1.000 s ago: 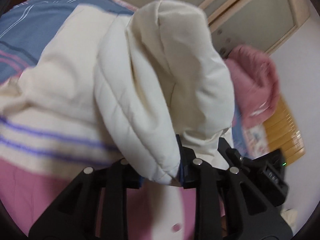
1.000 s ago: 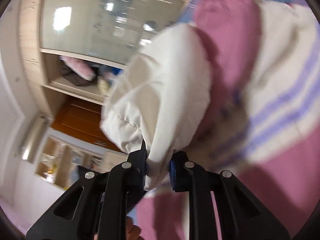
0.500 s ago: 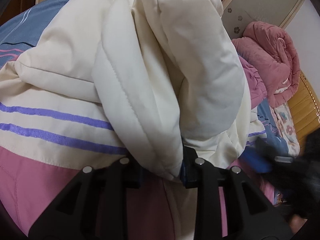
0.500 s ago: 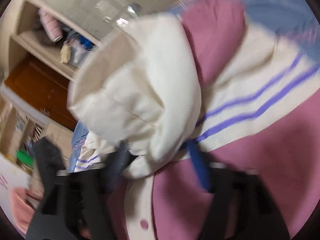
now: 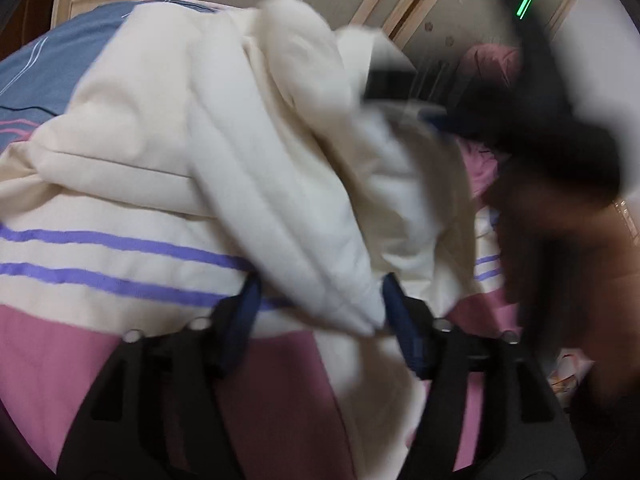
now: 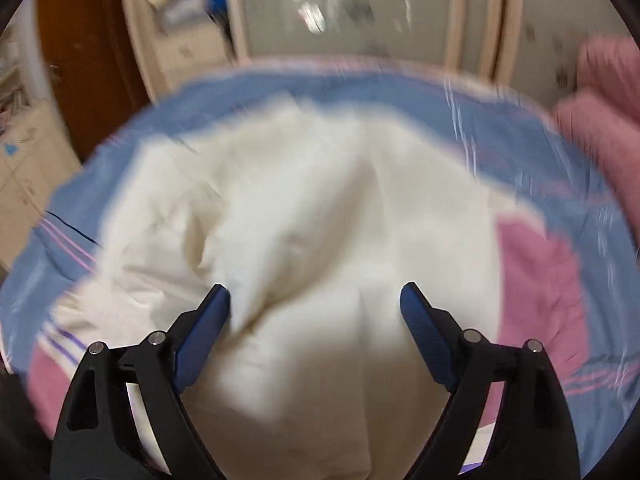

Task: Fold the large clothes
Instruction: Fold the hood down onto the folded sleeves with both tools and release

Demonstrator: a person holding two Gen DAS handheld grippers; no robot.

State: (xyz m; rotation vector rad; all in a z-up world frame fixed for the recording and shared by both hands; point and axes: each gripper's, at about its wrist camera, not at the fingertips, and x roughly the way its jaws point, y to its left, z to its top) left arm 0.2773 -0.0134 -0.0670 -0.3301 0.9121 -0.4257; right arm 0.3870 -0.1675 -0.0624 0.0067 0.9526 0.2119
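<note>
Tongs both opening, my left tongs (image 5: 318, 300) letting the cream hood edge slip free between its pads, my right tongs (image 6: 316, 312) wide and empty above the jacket (image 6: 304, 208), jacket on the bed (image 6: 400, 92), hood toward the far side.

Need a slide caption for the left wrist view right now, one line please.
Left claw opening, cream hood of the pink-and-cream jacket between its fingers, on the blue bedsheet.
</note>
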